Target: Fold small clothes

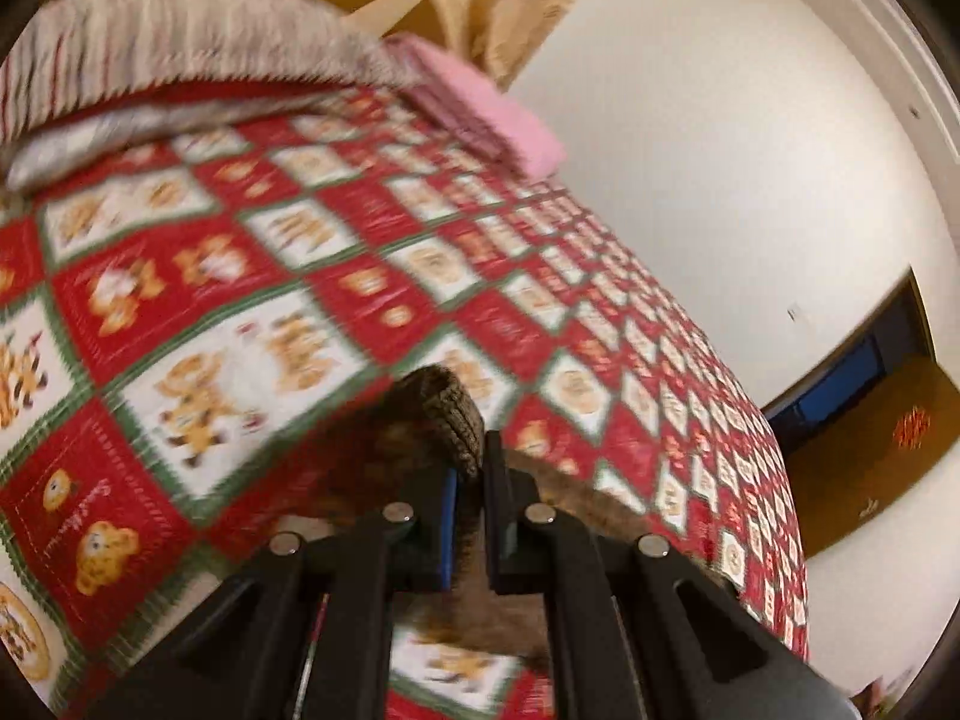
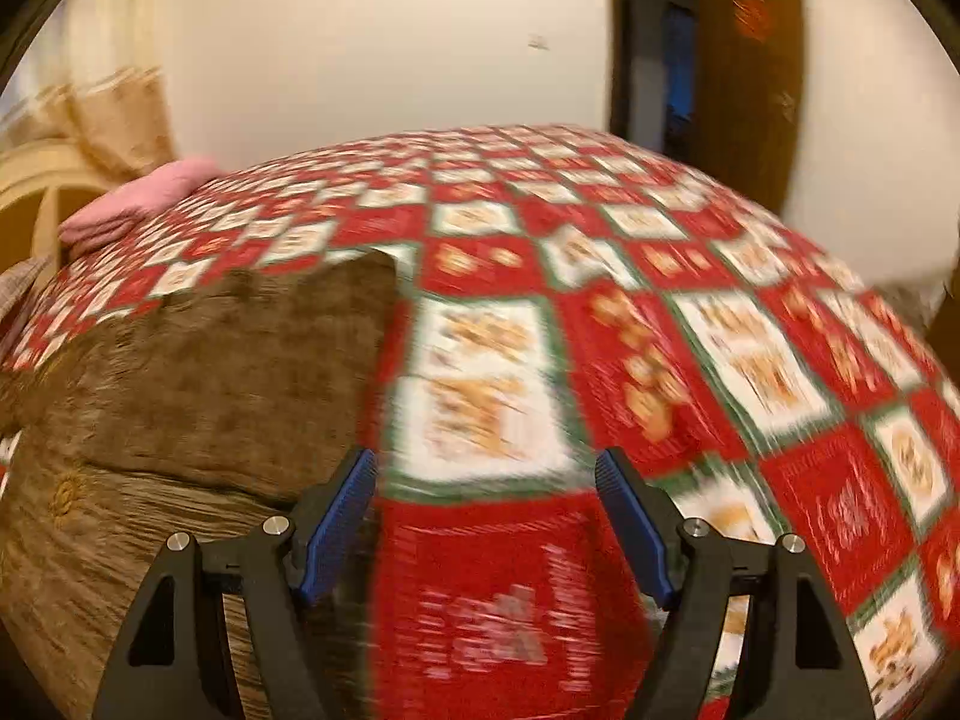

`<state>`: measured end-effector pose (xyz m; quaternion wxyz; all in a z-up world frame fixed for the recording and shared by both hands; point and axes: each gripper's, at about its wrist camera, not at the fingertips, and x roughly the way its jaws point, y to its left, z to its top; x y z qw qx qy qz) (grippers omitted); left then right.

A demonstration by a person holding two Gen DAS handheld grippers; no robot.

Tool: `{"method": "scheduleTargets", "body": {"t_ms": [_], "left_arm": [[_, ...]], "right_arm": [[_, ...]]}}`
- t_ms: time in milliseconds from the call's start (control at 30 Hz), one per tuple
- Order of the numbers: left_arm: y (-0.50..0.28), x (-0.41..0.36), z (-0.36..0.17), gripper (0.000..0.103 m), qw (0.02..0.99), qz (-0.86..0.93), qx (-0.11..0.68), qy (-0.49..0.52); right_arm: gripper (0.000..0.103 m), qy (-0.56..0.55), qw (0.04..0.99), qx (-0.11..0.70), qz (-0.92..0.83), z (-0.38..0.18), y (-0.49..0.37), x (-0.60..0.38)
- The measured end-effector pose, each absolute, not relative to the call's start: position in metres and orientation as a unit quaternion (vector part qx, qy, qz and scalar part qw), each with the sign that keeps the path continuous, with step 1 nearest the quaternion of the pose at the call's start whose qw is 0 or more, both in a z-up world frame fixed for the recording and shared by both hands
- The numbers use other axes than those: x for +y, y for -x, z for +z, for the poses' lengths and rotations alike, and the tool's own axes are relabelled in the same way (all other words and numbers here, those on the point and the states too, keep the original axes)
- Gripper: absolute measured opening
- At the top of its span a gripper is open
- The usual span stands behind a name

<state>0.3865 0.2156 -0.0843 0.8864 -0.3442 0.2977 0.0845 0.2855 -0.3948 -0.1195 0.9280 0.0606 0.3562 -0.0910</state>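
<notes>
The left claw (image 1: 471, 468) is clamped on the ribbed edge of a brown knitted garment (image 1: 447, 414), low in the middle of the left wrist view. The pinched edge stands up between the two black fingers, and more of the brown cloth hangs below and behind them.

In the right wrist view the same brown garment (image 2: 198, 372) fills the left side of the frame, lying on the bed (image 2: 690, 276), which is covered with a red, white and green quilt printed with teddy bears. The right claw (image 2: 486, 474) stands wide open with nothing between its blue pads (image 2: 339, 525); its left finger is just at the garment's right edge, while the gap itself shows only quilt.

A folded pink cloth (image 1: 480, 102) lies on the bed towards the upper middle of the left wrist view, beside a striped grey and red blanket (image 1: 180, 36) at the upper left. A brown door (image 2: 750, 60) stands at the upper right of the right wrist view. Both views are blurred.
</notes>
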Motion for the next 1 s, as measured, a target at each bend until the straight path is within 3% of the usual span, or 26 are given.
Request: {"method": "scheduleTargets", "body": {"t_ms": [133, 467, 867, 967, 1000], "left_arm": [[-0.396, 0.177, -0.057, 0.007, 0.897, 0.057, 0.291, 0.329], [-0.407, 0.056, -0.033, 0.007, 0.906, -0.025, 0.295, 0.303], [-0.401, -0.122, -0.101, 0.008, 0.913, -0.084, 0.367, 0.156], [-0.396, -0.152, -0.120, 0.012, 0.904, -0.085, 0.408, 0.093], [-0.391, -0.158, -0.122, 0.023, 0.901, -0.094, 0.417, 0.066]], "right_arm": [[0.076, -0.119, 0.928, 0.341, -0.090, -0.122, -0.278, -0.418], [0.077, -0.110, 0.927, 0.344, -0.101, -0.128, -0.277, -0.412], [0.077, -0.097, 0.919, 0.364, -0.114, -0.135, -0.284, -0.408], [0.077, -0.093, 0.918, 0.368, -0.114, -0.135, -0.285, -0.406], [0.077, -0.092, 0.918, 0.369, -0.113, -0.136, -0.286, -0.406]]}}
